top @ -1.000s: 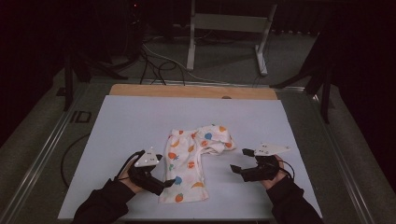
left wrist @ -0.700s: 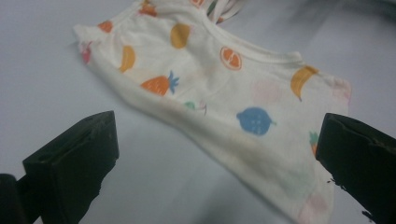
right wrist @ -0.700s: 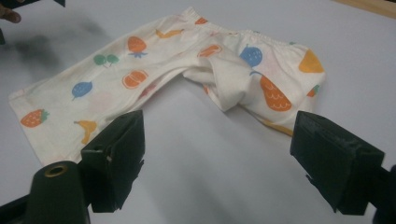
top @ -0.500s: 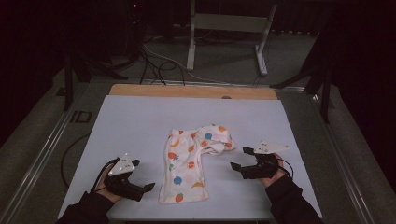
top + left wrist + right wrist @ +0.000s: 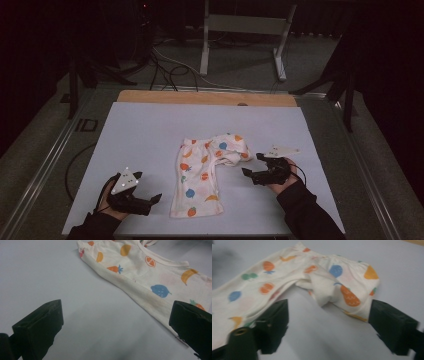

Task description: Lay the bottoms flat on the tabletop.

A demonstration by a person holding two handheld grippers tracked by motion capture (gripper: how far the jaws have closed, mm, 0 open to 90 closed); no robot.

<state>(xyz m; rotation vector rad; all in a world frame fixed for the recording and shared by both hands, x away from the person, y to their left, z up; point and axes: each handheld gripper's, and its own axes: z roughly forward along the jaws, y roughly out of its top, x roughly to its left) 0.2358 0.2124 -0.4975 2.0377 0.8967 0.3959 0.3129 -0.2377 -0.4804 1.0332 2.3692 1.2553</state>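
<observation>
Child's trousers (image 5: 202, 175), cream cloth printed with small fruit in orange, blue and red, lying at mid-desk on a smooth pale sheet (image 5: 150, 135). One leg lies flat and straight; the other is bunched and folded, apparently over itself. Left gripper (image 5: 150, 202) and right gripper (image 5: 252, 167) flank the garment, jaws apart, nothing clamped.

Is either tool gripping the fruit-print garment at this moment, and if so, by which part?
Nothing is held. The left tool and the right tool both stand open beside the fruit-print garment, pads clear of the cloth.
</observation>
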